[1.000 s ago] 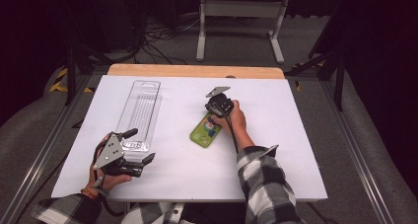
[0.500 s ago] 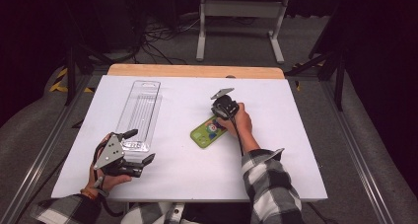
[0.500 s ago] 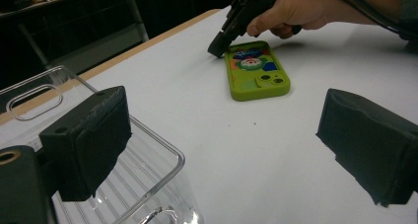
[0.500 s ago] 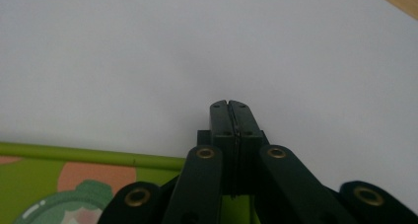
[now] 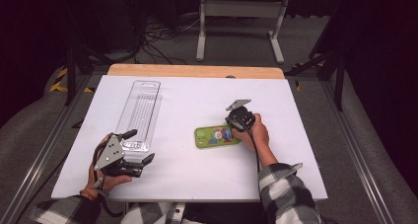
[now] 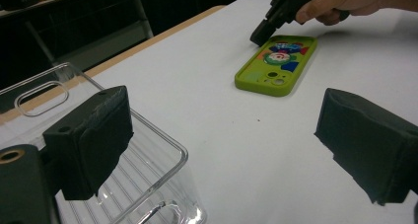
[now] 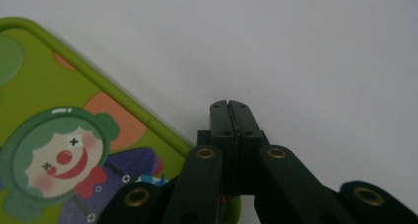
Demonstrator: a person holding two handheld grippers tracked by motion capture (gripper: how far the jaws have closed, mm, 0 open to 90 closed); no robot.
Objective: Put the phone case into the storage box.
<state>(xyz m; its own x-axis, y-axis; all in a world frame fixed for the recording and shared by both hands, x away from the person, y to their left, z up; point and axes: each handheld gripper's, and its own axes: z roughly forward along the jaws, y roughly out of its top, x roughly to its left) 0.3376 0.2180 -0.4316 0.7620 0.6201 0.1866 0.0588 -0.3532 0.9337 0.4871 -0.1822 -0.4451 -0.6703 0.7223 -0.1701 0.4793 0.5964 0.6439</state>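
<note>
Phone case (image 5: 217,135), green with a clown printed on it, is lying flat on the white table (image 5: 197,174) right of centre, and we are watching it turn: a second ago it was sitting at a slant with one end pointing away from us, and now it is lying almost level across the high view. We are seeing our right gripper (image 5: 240,119) at its right-hand end, jaws pressed together with nothing between them, tips down at the case's edge, so we judge we are nudging the case round with closed jaws rather than picking it up. Our right hand has been sliding outward with it across the table. Our left gripper (image 5: 129,157) is hanging at the near end of the clear plastic tray (image 5: 140,113) with its jaws wide apart and grasping nothing, and it has not shifted. We are guessing the case is being lined up for a later grasp or for the tray. In the right gripper view the jaw tips are meeting just off the case's green rim (image 7: 143,116), and whether they are actually touching it we cannot tell. The near end of the case is cut off behind the linkage there.
</note>
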